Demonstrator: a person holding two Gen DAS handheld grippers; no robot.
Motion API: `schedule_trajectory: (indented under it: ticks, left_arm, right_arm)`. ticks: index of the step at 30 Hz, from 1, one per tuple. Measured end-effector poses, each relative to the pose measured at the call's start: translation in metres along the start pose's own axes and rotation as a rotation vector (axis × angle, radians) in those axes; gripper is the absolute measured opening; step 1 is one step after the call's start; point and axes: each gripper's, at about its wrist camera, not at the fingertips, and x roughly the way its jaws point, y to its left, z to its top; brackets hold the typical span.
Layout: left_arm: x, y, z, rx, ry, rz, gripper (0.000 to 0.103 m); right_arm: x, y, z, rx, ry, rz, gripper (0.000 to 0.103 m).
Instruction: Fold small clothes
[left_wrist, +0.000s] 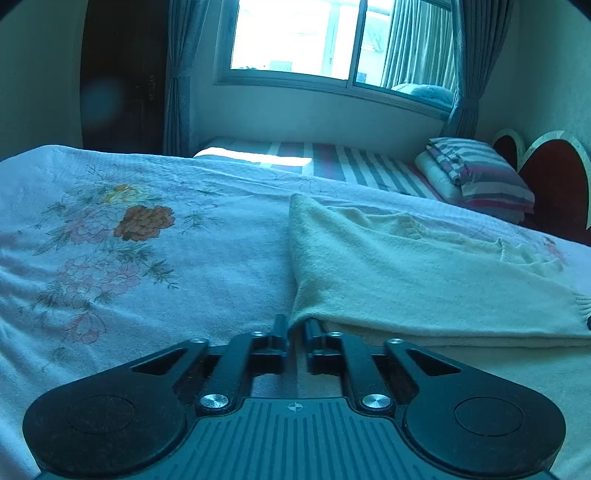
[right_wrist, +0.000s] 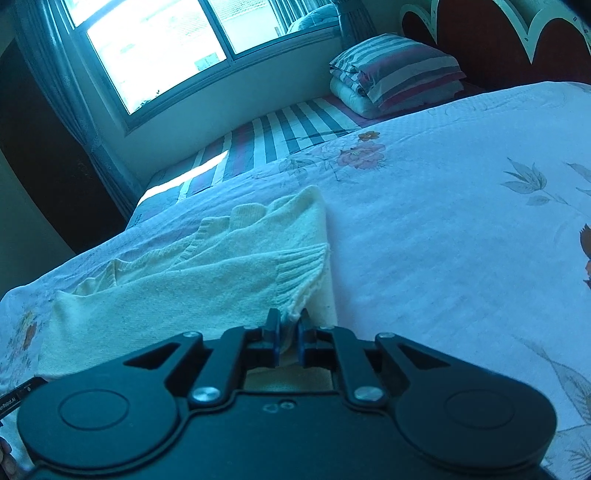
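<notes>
Left wrist view: my left gripper (left_wrist: 295, 325) is clamping the near corner of the cream sweater (left_wrist: 406, 266) lying on the floral bedspread (left_wrist: 129, 240). Only the right wrist view is showing my right gripper (right_wrist: 288, 321) pinching its ribbed cuff (right_wrist: 303, 273).

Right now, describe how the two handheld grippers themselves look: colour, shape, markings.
Both are matte black. The left gripper has two round lobes, linkage arms with silver screws, a ribbed centre plate with a small crosshair mark, and dark fingers. The right gripper has the same build with a smooth centre plate and blue pads. No cables or sleeves are visible.
</notes>
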Motion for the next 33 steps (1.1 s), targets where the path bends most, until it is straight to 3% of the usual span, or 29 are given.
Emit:
schedule_trajectory:
  ticks: [3,5,6,8,11,14,17,19,23,25,27,29,31,33]
  left_arm:
    - [-0.013,-0.003,-0.002,0.005,-0.067,-0.004,0.006]
    - [-0.009,-0.002,-0.006,0.008,-0.027,0.007,0.005]
    - [-0.003,0.000,-0.009,0.006,0.005,0.016,0.005]
    - [-0.007,0.005,-0.012,0.021,0.008,0.014,0.006]
    - [-0.026,0.024,-0.011,0.037,-0.014,0.056,0.006]
    - [-0.033,0.022,0.011,0.056,-0.077,-0.005,0.006]
    - [-0.011,-0.011,0.037,0.111,-0.095,-0.134,0.006]
    - [0.010,-0.033,0.045,0.139,-0.092,-0.182,0.006]
    - [0.059,-0.036,0.035,0.128,0.024,-0.123,0.005]
    - [0.054,-0.026,0.041,0.069,0.000,-0.145,0.006]
    - [0.049,-0.019,0.050,0.070,-0.076,-0.132,0.006]
    - [0.068,-0.016,0.059,0.076,-0.047,-0.107,0.006]
    - [0.097,-0.011,0.062,0.081,0.028,-0.095,0.005]
    - [0.103,-0.004,0.070,0.071,0.019,-0.101,0.005]
  right_arm:
    - [-0.011,-0.001,0.001,0.009,-0.044,0.019,0.006]
    - [-0.011,0.001,0.000,-0.022,-0.048,-0.003,0.006]
    - [-0.002,-0.002,-0.003,-0.032,-0.007,-0.031,0.006]
    - [0.002,-0.006,-0.004,-0.030,0.006,-0.017,0.004]
    - [-0.020,-0.011,0.000,-0.062,-0.083,-0.093,0.028]
    - [-0.028,-0.019,0.008,-0.045,-0.111,-0.040,0.014]
    - [-0.013,0.003,0.017,-0.133,-0.115,-0.010,0.011]
    - [0.000,0.016,0.020,-0.185,-0.109,0.005,0.010]
    - [0.032,0.017,0.015,-0.233,-0.029,-0.063,0.005]
    - [0.027,0.014,0.018,-0.212,-0.037,-0.046,0.006]
    - [0.020,0.020,0.022,-0.238,-0.085,-0.032,0.014]
    - [0.025,0.023,0.024,-0.254,-0.095,-0.005,0.014]
    - [0.048,0.024,0.023,-0.288,-0.028,-0.047,0.012]
    - [0.049,0.025,0.023,-0.313,-0.040,-0.048,0.012]
